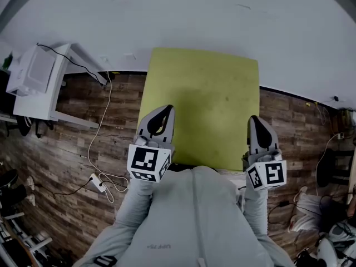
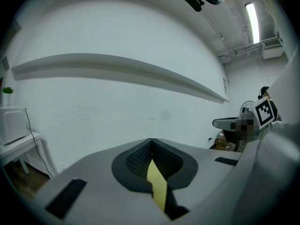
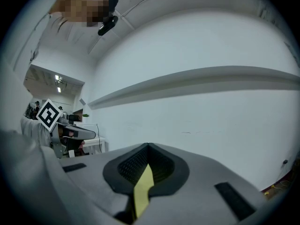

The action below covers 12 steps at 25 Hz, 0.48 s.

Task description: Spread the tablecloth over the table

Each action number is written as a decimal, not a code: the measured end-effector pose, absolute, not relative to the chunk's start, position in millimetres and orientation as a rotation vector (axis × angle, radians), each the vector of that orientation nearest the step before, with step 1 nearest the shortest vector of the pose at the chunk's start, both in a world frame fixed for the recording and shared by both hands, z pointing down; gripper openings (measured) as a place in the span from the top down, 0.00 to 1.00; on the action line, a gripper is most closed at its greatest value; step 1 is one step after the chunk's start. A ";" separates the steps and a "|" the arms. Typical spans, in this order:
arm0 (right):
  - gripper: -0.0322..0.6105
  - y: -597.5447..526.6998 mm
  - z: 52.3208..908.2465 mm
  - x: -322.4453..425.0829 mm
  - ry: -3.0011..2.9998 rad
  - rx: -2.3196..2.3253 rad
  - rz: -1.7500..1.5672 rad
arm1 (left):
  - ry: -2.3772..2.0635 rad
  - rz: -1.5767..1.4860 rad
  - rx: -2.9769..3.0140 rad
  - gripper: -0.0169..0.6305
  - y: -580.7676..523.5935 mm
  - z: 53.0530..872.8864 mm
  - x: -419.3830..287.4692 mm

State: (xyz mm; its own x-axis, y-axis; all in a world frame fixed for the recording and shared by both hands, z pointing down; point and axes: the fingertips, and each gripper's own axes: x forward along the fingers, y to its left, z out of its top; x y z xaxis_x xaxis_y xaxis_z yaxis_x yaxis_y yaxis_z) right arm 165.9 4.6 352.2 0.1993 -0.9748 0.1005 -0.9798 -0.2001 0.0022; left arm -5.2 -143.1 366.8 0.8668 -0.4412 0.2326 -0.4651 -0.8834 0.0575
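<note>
Head view, nearest first: how far along is it?

Well on, I'd judge. Left gripper [image 1: 165, 111] and right gripper [image 1: 257, 119] are each pressed together on the near edge of the yellow-green fabric tablecloth [image 1: 206, 99], one by each near corner. Both gripper views show a strip of it between the pads.

And the white table [image 1: 236, 172]?

Covered to its far edge, bar a pale sliver at the near right corner. Whether the cloth rests flat I cannot tell. Letting go and smoothing would remain.

The room?

Dark wood-plank floor [image 1: 78, 149] on either side, a white power strip [image 1: 97, 183] on it, and a plain white wall [image 1: 194, 15] beyond.
</note>
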 end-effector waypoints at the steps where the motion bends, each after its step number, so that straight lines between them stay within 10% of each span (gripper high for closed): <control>1: 0.92 4.7 352.0 165.3 -1.944 2.380 0.116 | -0.713 0.324 2.927 0.94 -143.6 366.6 -6.0; 12: 0.92 0.1 351.5 164.7 -1.951 2.367 0.120 | -0.703 0.343 2.924 0.94 -142.6 368.6 -7.1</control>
